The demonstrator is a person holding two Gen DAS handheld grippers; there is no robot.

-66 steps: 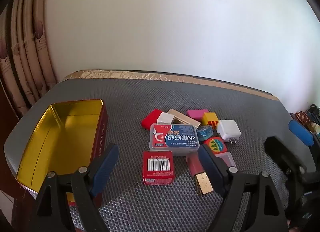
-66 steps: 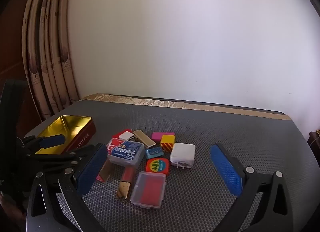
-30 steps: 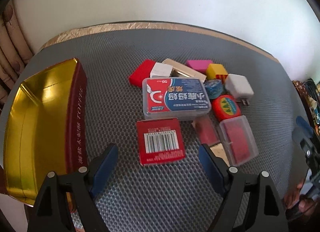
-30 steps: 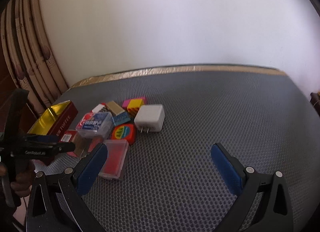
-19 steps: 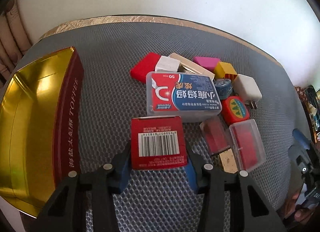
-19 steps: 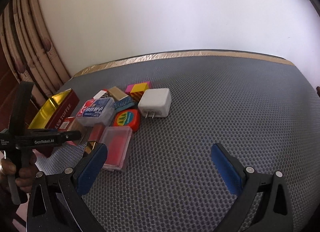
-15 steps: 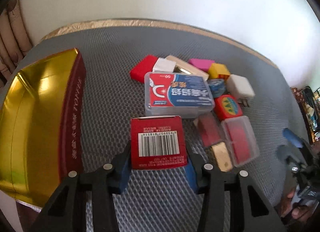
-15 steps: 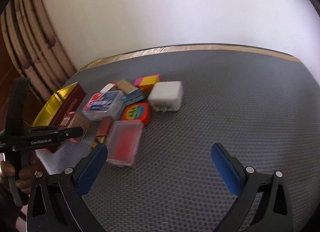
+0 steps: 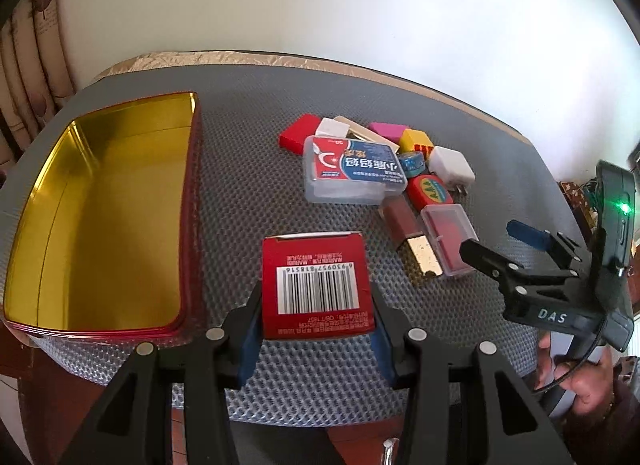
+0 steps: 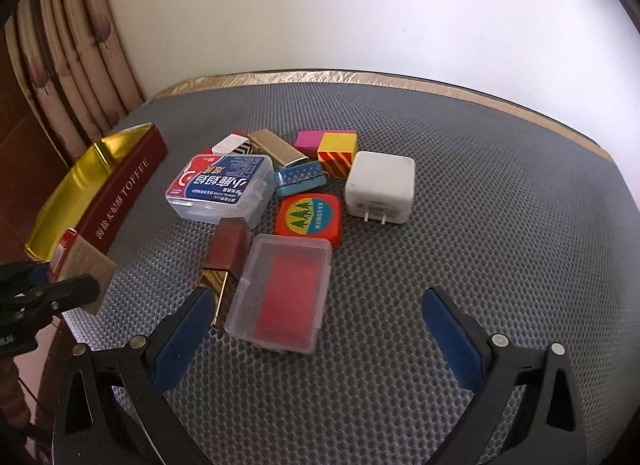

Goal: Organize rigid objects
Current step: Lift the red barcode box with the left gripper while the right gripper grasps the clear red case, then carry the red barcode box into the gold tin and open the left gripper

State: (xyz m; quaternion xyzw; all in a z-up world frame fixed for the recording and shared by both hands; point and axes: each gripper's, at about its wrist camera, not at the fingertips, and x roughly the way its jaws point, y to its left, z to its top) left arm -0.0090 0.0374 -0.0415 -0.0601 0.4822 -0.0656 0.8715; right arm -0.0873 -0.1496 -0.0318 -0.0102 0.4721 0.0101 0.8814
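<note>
Grey mesh counter (image 10: 480, 225) carries mixed items. Left tool (image 9: 316, 305) clamps red box (image 9: 316, 277). Right tool (image 10: 320, 333) stands wide, holding nothing.

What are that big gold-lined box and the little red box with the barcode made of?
The gold-lined box looks like tin: its mirror-bright gold inside reflects light, and its red outside is glossy. The little red box, clamped in the left tongs, looks like printed cardboard: matte, with a brown raw underside in the right view.
</note>
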